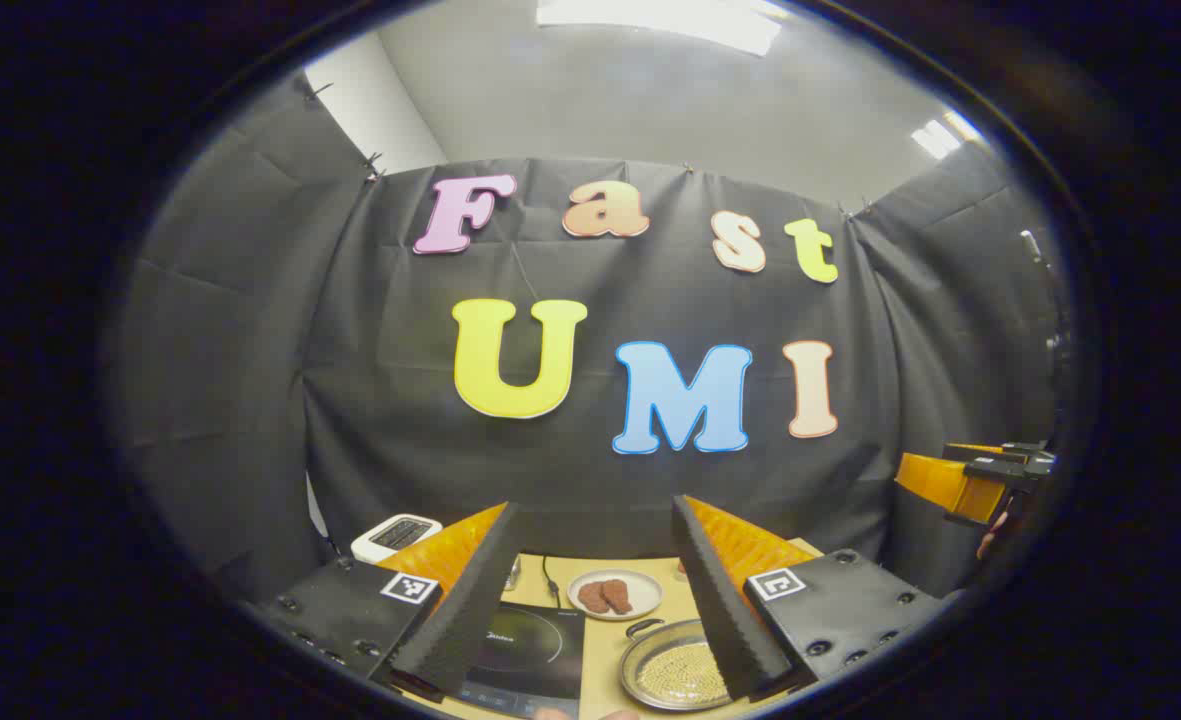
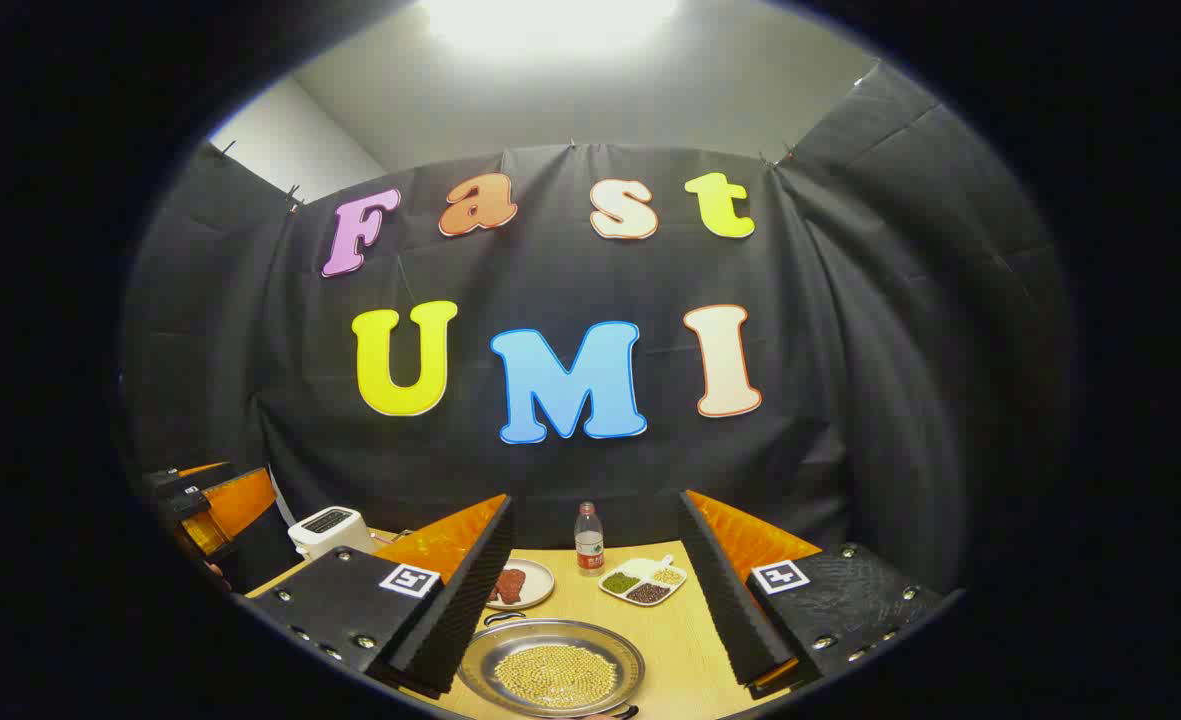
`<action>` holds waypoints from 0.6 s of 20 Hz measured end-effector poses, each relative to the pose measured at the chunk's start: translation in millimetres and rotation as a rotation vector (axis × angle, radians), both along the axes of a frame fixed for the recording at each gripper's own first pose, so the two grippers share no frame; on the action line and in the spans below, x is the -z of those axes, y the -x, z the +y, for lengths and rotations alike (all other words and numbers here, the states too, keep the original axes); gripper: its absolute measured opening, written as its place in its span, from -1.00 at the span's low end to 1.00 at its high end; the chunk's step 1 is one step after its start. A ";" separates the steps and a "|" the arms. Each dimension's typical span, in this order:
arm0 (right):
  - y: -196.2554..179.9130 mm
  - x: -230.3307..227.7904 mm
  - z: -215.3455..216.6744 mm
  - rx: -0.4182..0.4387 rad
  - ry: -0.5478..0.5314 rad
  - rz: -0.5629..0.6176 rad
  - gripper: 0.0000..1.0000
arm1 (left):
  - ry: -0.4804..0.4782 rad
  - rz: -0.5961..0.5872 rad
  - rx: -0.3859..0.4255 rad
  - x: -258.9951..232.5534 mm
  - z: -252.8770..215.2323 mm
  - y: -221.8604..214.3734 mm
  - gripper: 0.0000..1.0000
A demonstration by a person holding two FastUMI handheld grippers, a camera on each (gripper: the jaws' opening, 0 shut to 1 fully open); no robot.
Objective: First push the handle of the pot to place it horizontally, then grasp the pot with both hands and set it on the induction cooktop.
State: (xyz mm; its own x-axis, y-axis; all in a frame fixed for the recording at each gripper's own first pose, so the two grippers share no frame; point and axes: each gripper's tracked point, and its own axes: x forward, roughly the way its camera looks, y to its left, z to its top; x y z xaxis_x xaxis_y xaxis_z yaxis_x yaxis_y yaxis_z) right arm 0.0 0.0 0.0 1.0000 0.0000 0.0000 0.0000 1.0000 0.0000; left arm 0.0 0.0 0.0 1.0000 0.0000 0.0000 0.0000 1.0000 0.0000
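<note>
A shallow metal pot point(image 2: 551, 668) holding yellowish beans sits on the wooden table, with a dark loop handle point(image 2: 498, 617) at its far rim. In the left gripper view the pot point(image 1: 672, 675) lies right of a black induction cooktop point(image 1: 532, 655). My left gripper point(image 1: 590, 600) is held high above the table, open, with nothing between its fingers. My right gripper point(image 2: 595, 600) is likewise raised and open above the pot. Each gripper appears at the other view's edge: the right gripper point(image 1: 980, 480) and the left gripper point(image 2: 205, 505).
A small plate of brown meat pieces point(image 2: 516, 583), a water bottle point(image 2: 588, 540) and a divided dish of grains point(image 2: 642, 582) stand behind the pot. A white toaster point(image 2: 328, 530) sits at the back left. Black cloth walls close in the table.
</note>
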 end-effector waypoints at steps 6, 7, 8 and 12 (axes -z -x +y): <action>-5.2 -2.1 7.0 0.041 0.019 -0.009 0.96 | -0.004 -0.024 0.040 -1.9 8.9 -16.2 0.94; -7.0 -3.7 6.4 0.050 0.023 -0.011 0.96 | 0.003 -0.019 0.041 -0.7 10.1 -21.6 0.94; -8.1 -4.2 5.5 0.055 0.025 -0.011 0.96 | 0.011 -0.013 0.046 -1.7 9.4 -25.0 0.89; -14.1 -3.0 7.7 0.051 0.023 -0.015 0.89 | 0.016 -0.052 0.072 -15.3 3.6 -35.9 0.97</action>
